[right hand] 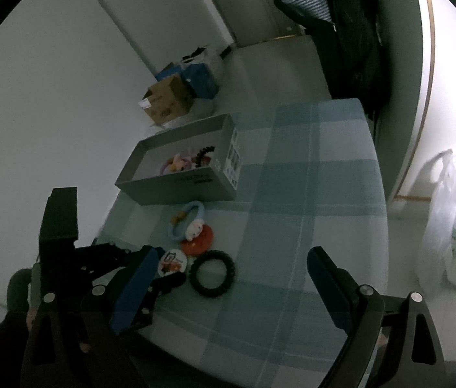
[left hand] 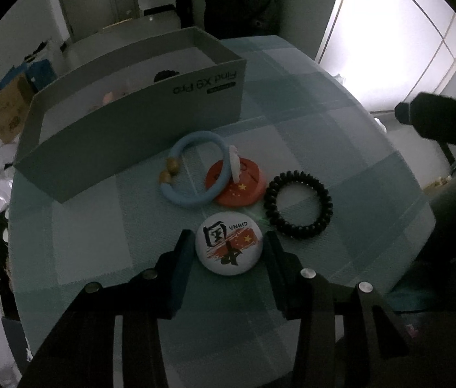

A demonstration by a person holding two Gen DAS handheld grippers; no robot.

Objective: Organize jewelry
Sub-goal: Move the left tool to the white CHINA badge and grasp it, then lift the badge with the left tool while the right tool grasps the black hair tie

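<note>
A white round badge (left hand: 228, 249) printed with a red flag lies on the checked cloth. My left gripper (left hand: 228, 239) is shut on it, one pad against each side. Just beyond lie a blue bracelet (left hand: 182, 197) with wooden beads, a red badge (left hand: 244, 190) under a white charm (left hand: 234, 165), and a black coiled hair tie (left hand: 325, 200). An open grey box (left hand: 131, 119) stands behind them with several trinkets (right hand: 179, 161) inside. My right gripper (right hand: 233, 255) hangs open above the cloth, to the right of the left gripper (right hand: 171, 268), holding nothing.
The table (right hand: 309, 194) wears a green checked cloth and its edge drops off close to the left of the box. Cardboard boxes (right hand: 166, 103) sit on the floor beyond. A white plastic bag (right hand: 448, 226) hangs to the right. A person in dark clothes (left hand: 237, 0) stands at the far side.
</note>
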